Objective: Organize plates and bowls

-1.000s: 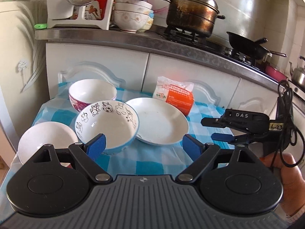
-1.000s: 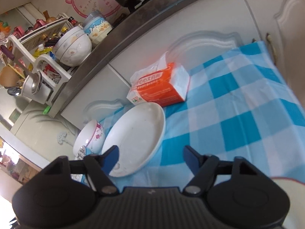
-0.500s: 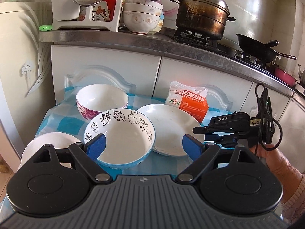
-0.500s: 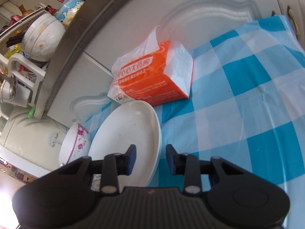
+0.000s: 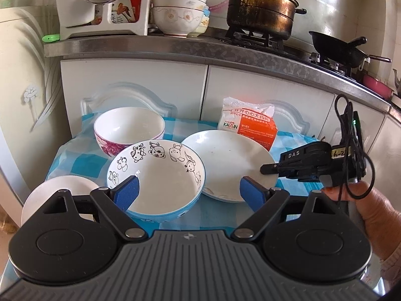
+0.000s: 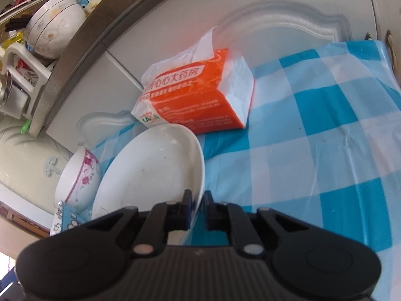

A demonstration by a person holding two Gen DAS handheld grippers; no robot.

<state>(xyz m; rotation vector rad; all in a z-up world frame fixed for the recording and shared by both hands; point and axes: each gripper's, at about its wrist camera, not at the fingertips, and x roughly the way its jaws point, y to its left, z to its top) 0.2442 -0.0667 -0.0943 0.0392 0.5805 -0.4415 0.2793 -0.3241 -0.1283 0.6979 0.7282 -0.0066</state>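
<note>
A shallow white plate (image 5: 225,160) lies on the blue checked cloth (image 6: 325,150). My right gripper (image 6: 198,205) is closing its jaws on the plate's (image 6: 150,170) right rim, and the pads press it from both sides. From the left wrist view the right gripper (image 5: 265,169) reaches in from the right. My left gripper (image 5: 189,190) hangs open over a blue bowl with cartoon animals (image 5: 160,175), touching nothing. Behind it stands a pink-flowered bowl (image 5: 127,128). A plain white dish (image 5: 60,188) sits at the near left, partly hidden.
An orange and white tissue pack (image 5: 250,128) lies behind the plate against the white cabinet doors (image 5: 135,82). Above, the counter holds stacked bowls (image 5: 178,15), a utensil rack (image 5: 100,7), a steamer pot (image 5: 260,7) and a wok (image 5: 338,47). A person's hand (image 5: 363,200) holds the right gripper.
My right gripper moved in toward the white plate and its jaws went from wide apart to pinched on the rim. The left gripper stayed open and barely shifted.
</note>
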